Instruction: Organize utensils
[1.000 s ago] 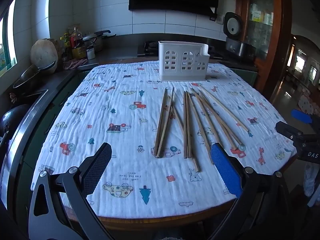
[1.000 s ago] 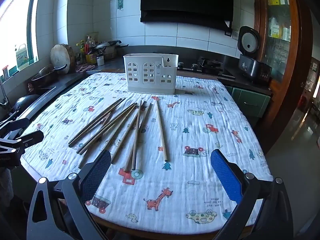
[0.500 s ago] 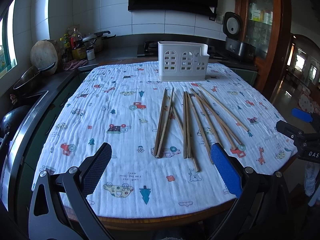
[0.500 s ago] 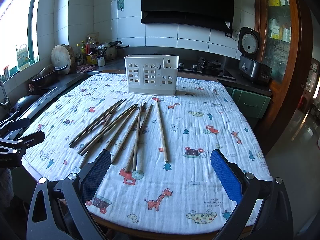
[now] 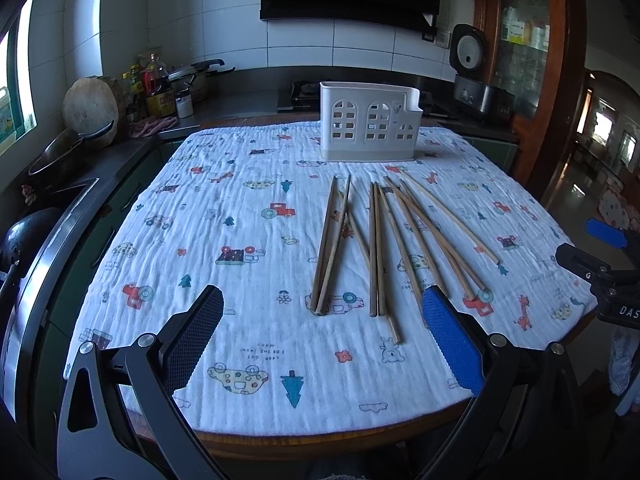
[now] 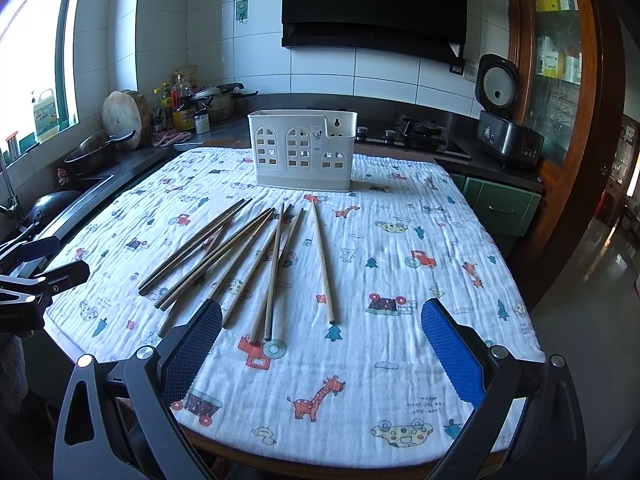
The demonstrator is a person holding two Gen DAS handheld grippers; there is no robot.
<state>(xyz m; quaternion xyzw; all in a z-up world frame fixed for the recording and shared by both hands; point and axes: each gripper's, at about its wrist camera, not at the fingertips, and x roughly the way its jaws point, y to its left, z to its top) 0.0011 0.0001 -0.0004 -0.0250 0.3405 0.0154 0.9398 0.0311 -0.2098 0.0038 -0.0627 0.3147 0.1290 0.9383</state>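
Several wooden chopsticks [image 5: 376,244] lie loose on the printed white cloth, fanned out; they also show in the right wrist view [image 6: 274,264]. A white slotted utensil holder [image 5: 370,127] stands upright at the table's far edge, also in the right wrist view [image 6: 303,149]. My left gripper [image 5: 320,312] is open and empty, above the near table edge, short of the chopstick ends. My right gripper [image 6: 320,320] is open and empty, above the near edge at the right of the chopsticks. Each gripper shows at the edge of the other's view.
The cloth-covered wooden table [image 5: 248,438] fills the middle. A counter at left carries a pan [image 5: 60,152], bottles [image 5: 158,88] and a pot. A stove and a rice cooker [image 6: 502,112] stand behind. A wooden cabinet [image 6: 560,60] is at right.
Both grippers have crept slightly forward toward the table; the holder and chopsticks appear a little nearer. Nothing was grasped or moved.
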